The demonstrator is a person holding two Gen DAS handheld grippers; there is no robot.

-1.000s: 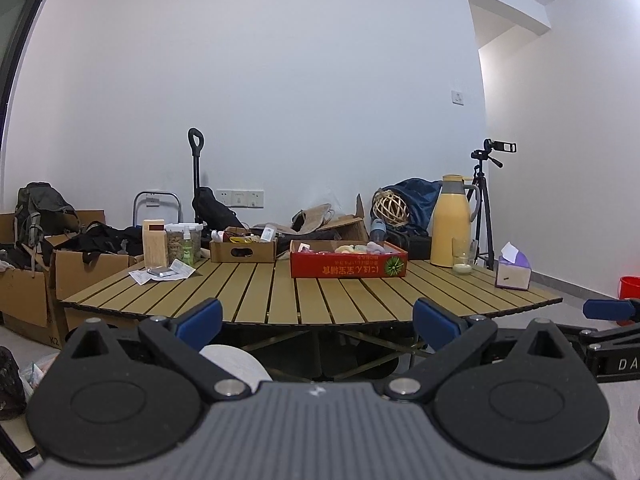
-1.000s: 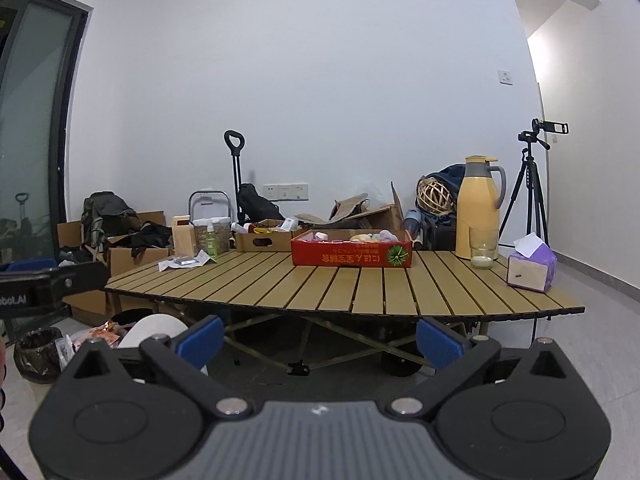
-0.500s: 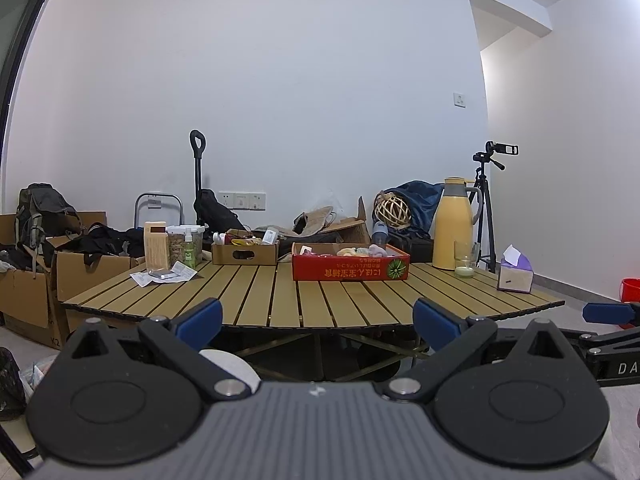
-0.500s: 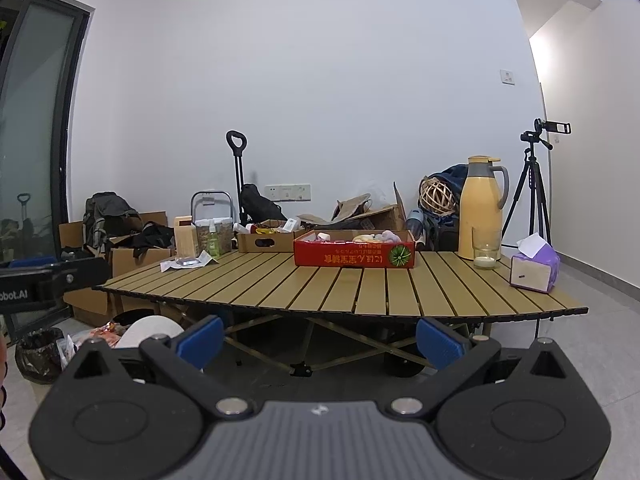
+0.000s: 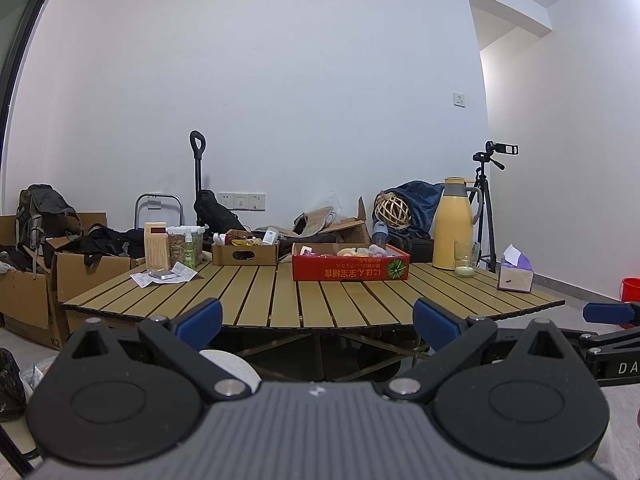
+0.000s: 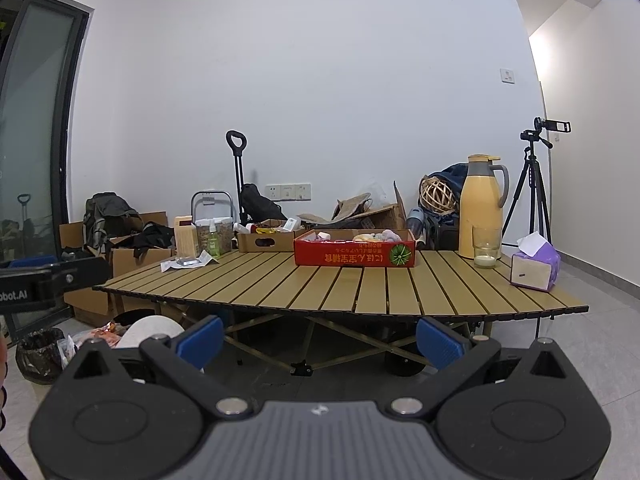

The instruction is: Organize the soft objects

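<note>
Both grippers hang in front of the near edge of the slatted table (image 5: pixel 280 300), well short of it: the left gripper (image 5: pixel 318 318) has its blue fingers spread wide with nothing between them, and the right gripper (image 6: pixel 320 338) is spread just as wide and empty. At the centre of both views sits the red box (image 5: pixel 351 267), its long side running left to right across the frame, printed face toward the cameras, with pale soft items (image 6: pixel 376 236) heaped inside. Right of it stand a yellow jug (image 5: pixel 455 224), a glass (image 6: pixel 487 247) and a purple tissue box (image 6: pixel 535 266).
</note>
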